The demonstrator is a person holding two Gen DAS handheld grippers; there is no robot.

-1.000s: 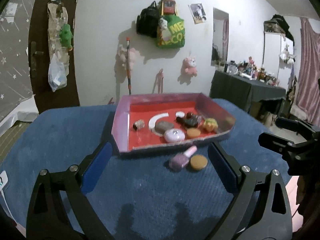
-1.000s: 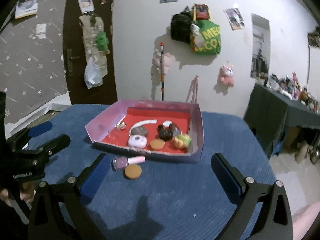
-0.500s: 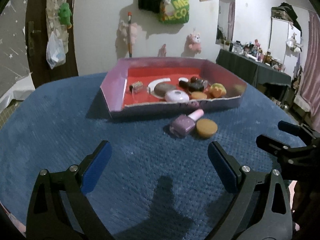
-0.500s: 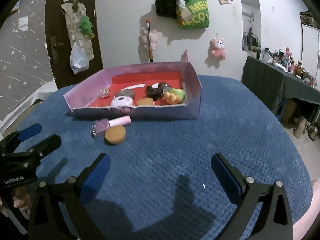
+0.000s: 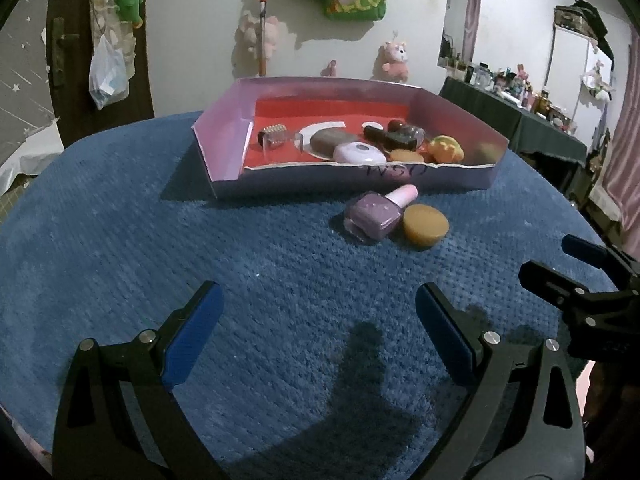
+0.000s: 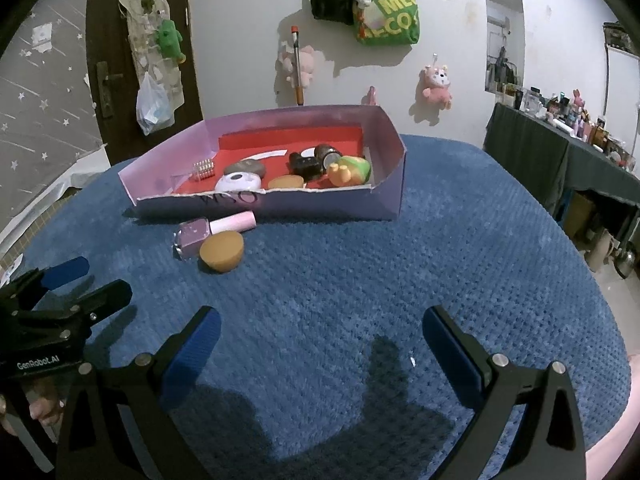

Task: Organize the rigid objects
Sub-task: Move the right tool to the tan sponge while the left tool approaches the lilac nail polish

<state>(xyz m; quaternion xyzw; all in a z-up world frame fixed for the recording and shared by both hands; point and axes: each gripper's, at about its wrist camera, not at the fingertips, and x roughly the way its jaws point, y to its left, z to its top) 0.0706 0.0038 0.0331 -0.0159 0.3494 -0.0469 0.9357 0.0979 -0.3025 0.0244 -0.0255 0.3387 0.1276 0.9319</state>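
While both jaws stand apart, left gripper (image 5: pixel 316 328) and right gripper (image 6: pixel 322 340) empty, nail polish bottle (image 5: pixel 374 213) and tan disc (image 5: pixel 425 225) ahead, touching.

Home bedroom, plush toys (image 6: pixel 437 85) and bags (image 6: pixel 387 12) hung on wall, cluttered dresser (image 6: pixel 568 148), pink curtain (image 5: pixel 624 128)

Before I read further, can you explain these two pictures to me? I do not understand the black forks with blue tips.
No robot arm is here: a person holds one gripper in each hand, each with a camera looking along its jaws. The left gripper and the right gripper are both open and hold nothing. Each also appears at the edge of the other's picture. On the blue table cover stands a purple box with a red floor, holding small items. In front of it lie a purple nail polish bottle and a tan round sponge, side by side.
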